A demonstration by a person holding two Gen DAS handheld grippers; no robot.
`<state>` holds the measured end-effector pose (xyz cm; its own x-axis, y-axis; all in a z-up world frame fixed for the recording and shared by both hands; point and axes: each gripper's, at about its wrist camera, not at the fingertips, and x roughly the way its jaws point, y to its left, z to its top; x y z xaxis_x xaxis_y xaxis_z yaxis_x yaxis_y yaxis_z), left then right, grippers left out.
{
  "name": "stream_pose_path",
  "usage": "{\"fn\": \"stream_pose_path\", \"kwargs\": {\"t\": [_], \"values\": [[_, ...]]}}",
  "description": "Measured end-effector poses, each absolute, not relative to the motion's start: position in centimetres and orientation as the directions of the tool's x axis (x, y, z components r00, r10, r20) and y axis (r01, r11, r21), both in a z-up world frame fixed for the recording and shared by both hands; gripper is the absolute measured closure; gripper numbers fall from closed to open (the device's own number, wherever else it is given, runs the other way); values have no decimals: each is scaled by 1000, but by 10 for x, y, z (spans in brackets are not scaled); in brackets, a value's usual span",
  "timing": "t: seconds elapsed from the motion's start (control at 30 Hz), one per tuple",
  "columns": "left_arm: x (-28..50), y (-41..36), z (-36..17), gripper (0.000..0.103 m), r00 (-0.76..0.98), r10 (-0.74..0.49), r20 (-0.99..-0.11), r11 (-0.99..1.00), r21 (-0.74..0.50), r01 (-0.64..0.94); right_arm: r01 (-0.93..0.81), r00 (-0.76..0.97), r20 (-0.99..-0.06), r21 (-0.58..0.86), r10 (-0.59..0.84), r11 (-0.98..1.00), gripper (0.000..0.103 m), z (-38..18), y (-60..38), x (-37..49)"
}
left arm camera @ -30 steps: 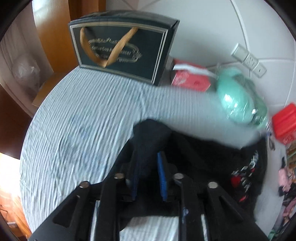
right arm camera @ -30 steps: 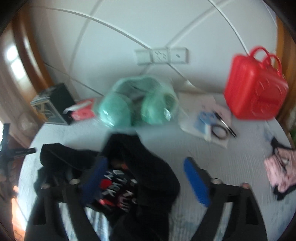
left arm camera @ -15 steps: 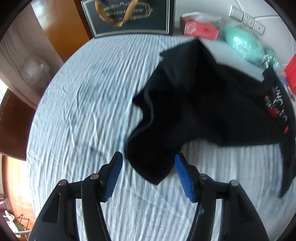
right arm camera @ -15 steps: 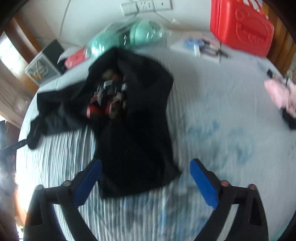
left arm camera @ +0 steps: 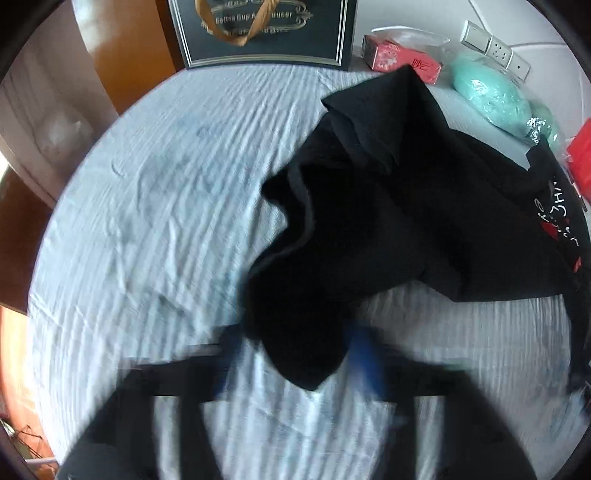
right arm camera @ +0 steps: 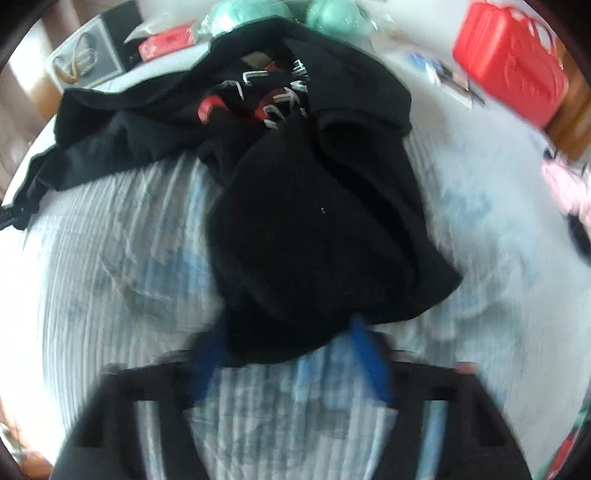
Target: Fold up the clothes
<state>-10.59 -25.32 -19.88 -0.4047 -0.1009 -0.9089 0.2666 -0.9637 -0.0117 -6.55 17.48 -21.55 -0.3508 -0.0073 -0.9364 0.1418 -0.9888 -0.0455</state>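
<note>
Nearest me, my left tool [left arm camera: 295, 363] has its blue pads spread apart on either side of the lowest corner of the black T-shirt [left arm camera: 369, 229]; my right tool [right arm camera: 288, 354] likewise stands apart around another low edge of that shirt. Both are smeared by motion, so I cannot tell whether any pad touches cloth, but neither is clamped on it

The shirt lies crumpled on the bed [left arm camera: 147, 221], doubled over itself, its red and white print half buried. I judge the main risk is pinching several layers at once: the corner before each tool looks folded under, and a bite through both plies would drag the heap along and not spread it. The bedsheet is wrinkled too, and a low approach could catch it with the shirt. A quick pull might also sweep the far hem into the clutter behind

Count, near to far: two tools, one black shirt, one pink garment [right arm camera: 569, 184] at my right, one red case [right arm camera: 509, 62], one red carton [left arm camera: 400, 59], one dark gift bag [left arm camera: 264, 33], two mint-green bundles [left arm camera: 491, 96], one wall socket strip [left arm camera: 495, 50]
</note>
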Motion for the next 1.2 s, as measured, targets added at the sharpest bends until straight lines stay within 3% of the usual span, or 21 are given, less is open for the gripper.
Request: {"fn": "stream_pose_path", "kwargs": {"t": [0.37,0.43,0.5,0.63,0.67,0.73,0.8,0.87,1.0,1.2], "values": [[-54,-287,-60,90,-628,-92,-773,-950,-121,288,-17,-717,-696,-34,36,-999,94,-11,289,-26],[-35,-291,-41,90,-641,-87,-763,-948,-134,288,-47,-732,-679,-31,56,-998,101,8,308,-10],[-25,-293,-39,90,-630,-61,-774,-948,-151,279,-77,-742,-665,-29,77,-997,101,25,326,4],[-15,-285,-65,89,-546,-45,-837,-953,-127,274,-107,-665,-744,5,68,-994,100,4,359,10],[-14,-283,-75,83,-514,-52,-856,-952,-113,284,-108,-639,-768,32,44,-994,99,-10,362,9],[-15,-283,-97,69,-458,-53,-888,-945,-103,310,-111,-590,-807,92,-8,-990,84,-38,367,7],[-14,-283,-109,55,-434,-51,-900,-939,-105,328,-122,-539,-839,157,-67,-980,75,-70,368,6],[-11,-282,-112,48,-435,-51,-899,-935,-110,338,-129,-492,-864,191,-104,-973,74,-97,366,4],[-16,-281,-119,44,-429,-54,-902,-931,-109,347,-140,-411,-895,250,-174,-958,67,-138,356,2],[-21,-288,-168,44,-336,-85,-938,-918,-57,393,-131,-319,-916,297,-243,-946,67,-174,334,4]]}}
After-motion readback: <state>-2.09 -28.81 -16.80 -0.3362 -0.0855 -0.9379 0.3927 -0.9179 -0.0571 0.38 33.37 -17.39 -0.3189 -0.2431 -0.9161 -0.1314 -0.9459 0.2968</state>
